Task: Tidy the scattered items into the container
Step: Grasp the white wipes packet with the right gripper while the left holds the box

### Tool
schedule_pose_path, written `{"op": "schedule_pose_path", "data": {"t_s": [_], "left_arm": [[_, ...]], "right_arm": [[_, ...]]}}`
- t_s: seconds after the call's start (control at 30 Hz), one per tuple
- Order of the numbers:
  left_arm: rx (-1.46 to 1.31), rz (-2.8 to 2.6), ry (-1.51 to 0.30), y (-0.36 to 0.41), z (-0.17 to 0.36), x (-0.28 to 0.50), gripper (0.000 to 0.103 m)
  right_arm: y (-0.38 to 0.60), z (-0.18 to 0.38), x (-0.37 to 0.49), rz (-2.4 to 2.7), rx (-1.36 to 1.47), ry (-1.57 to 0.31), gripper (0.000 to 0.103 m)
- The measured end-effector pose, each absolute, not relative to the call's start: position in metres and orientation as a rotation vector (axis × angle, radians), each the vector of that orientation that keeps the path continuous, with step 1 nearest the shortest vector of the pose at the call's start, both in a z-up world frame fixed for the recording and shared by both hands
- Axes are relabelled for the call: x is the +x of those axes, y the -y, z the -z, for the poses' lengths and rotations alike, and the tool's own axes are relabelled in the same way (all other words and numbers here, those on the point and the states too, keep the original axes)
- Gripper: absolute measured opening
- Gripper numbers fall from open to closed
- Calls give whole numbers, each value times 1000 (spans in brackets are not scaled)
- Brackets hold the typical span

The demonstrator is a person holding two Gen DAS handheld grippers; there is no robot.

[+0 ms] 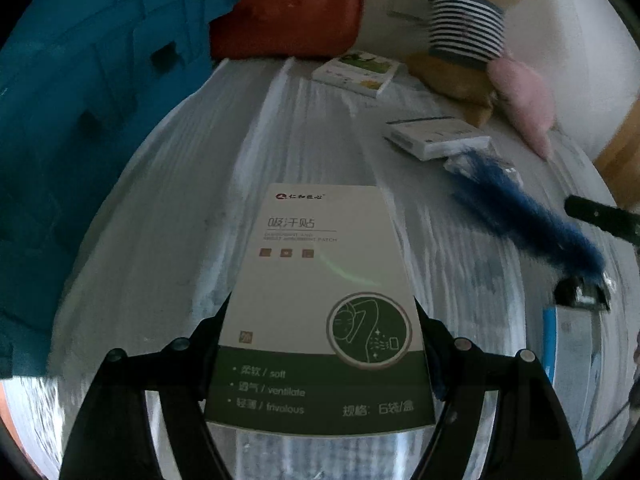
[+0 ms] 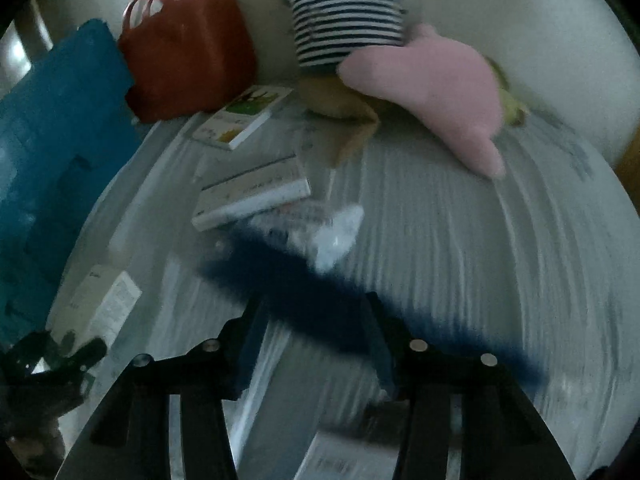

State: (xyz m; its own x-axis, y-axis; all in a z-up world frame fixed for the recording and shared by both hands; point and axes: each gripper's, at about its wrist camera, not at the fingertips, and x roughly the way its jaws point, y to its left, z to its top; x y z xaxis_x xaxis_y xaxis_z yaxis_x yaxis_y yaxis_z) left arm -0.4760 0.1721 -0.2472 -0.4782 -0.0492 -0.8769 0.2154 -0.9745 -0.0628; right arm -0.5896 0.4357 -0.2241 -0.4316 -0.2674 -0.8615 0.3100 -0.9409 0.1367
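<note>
White box (image 1: 320,300) sits clamped between left gripper (image 1: 320,316).

White-green box (image 1: 320,300) beside blue crate (image 1: 80,140)

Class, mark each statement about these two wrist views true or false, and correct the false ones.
1. The left gripper holds a white and green box. True.
2. The bag by the wall is yellow. False: it is red.
3. The right gripper holds a dark blue fuzzy item. True.
4. The pink plush lies inside the blue container. False: it lies on the bed by the striped toy.
</note>
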Motion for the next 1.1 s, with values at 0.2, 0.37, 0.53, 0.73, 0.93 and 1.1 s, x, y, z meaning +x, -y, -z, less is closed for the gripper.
{"op": "schedule_pose_path", "data": {"t_s": [0.2, 0.37, 0.53, 0.73, 0.93, 1.1], "left_arm": [[1449, 2447, -347, -176, 256, -492, 76], [1410, 2373, -369, -183, 269, -506, 76], [1446, 2308, -370, -187, 287, -516, 76], [1443, 2306, -355, -188, 289, -520, 76], [1433, 2319, -343, -192, 287, -520, 76], [1389, 2357, -333, -197, 267, -513, 76]], "right_arm": [[-423, 247, -651, 2191, 1400, -256, 51], [-400, 276, -673, 1992, 1340, -438, 67], [-382, 295, -673, 1951, 1249, -556, 90], [-387, 290, -676, 1969, 1209, -469, 92], [-391, 297, -677, 2003, 1224, -488, 89], [-389, 291, -673, 2074, 1251, -506, 57]]}}
